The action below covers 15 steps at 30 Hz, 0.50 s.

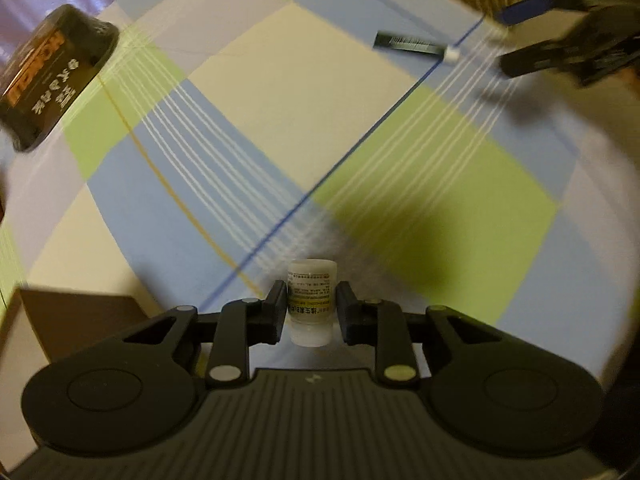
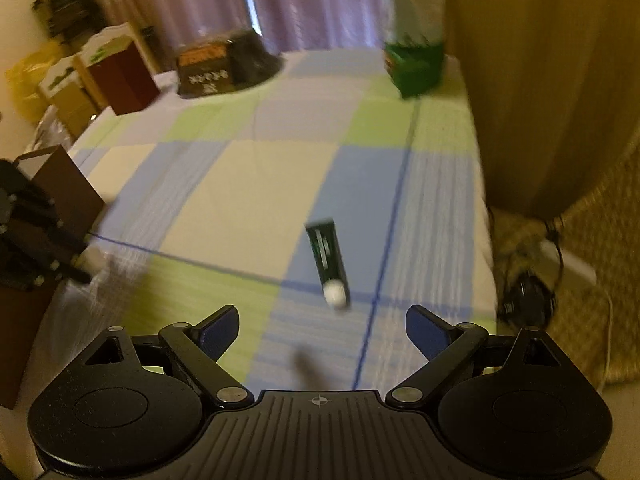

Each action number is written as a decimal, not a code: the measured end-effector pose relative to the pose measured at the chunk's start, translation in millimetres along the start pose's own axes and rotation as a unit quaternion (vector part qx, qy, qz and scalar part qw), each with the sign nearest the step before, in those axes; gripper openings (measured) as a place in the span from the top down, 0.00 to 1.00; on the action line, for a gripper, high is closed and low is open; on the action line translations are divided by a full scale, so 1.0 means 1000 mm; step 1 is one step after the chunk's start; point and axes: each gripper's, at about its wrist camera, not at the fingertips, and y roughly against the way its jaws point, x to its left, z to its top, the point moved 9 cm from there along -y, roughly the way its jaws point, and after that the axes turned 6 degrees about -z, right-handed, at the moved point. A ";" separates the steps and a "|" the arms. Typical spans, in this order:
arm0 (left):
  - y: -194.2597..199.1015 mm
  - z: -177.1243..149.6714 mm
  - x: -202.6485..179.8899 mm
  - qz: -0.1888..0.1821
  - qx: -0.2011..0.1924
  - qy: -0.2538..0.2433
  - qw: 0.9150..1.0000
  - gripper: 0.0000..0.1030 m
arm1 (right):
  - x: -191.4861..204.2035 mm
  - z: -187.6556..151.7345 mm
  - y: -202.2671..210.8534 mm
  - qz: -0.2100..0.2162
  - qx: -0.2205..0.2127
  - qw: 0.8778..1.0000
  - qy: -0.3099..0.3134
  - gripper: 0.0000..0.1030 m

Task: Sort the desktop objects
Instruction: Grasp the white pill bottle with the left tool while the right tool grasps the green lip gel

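Note:
My left gripper (image 1: 311,312) is shut on a small white labelled bottle (image 1: 311,304), held above the checked tablecloth (image 1: 280,92). In the right wrist view the same gripper (image 2: 86,272) shows at the left edge with the white bottle (image 2: 94,259) at its tip. A dark green tube with a white cap (image 2: 329,258) lies on the cloth just ahead of my right gripper (image 2: 322,330), which is open with nothing between its blue-padded fingers. In the left wrist view the tube (image 1: 412,45) lies far right, beside the open right gripper (image 1: 505,40).
A black labelled box (image 1: 52,80) stands at the far left of the cloth, seen too as the black box (image 2: 224,65). A green box (image 2: 414,66) sits at the far right. A brown box (image 2: 66,184) is at the left edge. A woven surface (image 2: 580,280) lies to the right.

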 end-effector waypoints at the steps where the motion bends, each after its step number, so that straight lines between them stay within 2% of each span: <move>1: 0.005 -0.002 -0.005 -0.003 -0.010 0.010 1.000 0.79 | 0.002 0.005 -0.004 0.002 -0.004 1.000 0.010 0.09; 6: 0.027 -0.007 -0.034 -0.019 -0.050 0.055 0.997 0.79 | 0.005 0.019 -0.031 0.003 0.006 0.999 0.046 0.10; 7: 0.029 -0.009 -0.037 -0.019 -0.056 0.064 0.996 0.79 | 0.005 0.020 -0.036 0.001 0.010 0.999 0.050 0.13; 8: 0.032 -0.010 -0.039 -0.019 -0.061 0.073 0.995 0.79 | 0.004 0.022 -0.041 -0.001 0.014 0.998 0.054 0.28; 9: 0.034 -0.011 -0.040 -0.018 -0.065 0.080 0.995 0.79 | 0.004 0.023 -0.046 -0.002 0.019 0.998 0.058 0.35; 13: 0.042 -0.018 -0.038 -0.010 -0.078 0.117 0.990 0.79 | 0.002 0.029 -0.066 -0.009 0.036 0.997 0.075 0.35; 14: 0.044 -0.020 -0.037 -0.008 -0.082 0.125 0.989 0.79 | 0.001 0.030 -0.071 -0.011 0.040 0.996 0.079 0.45; 15: 0.047 -0.022 -0.037 -0.007 -0.085 0.133 0.987 0.79 | 0.001 0.030 -0.075 -0.011 0.047 0.995 0.082 0.62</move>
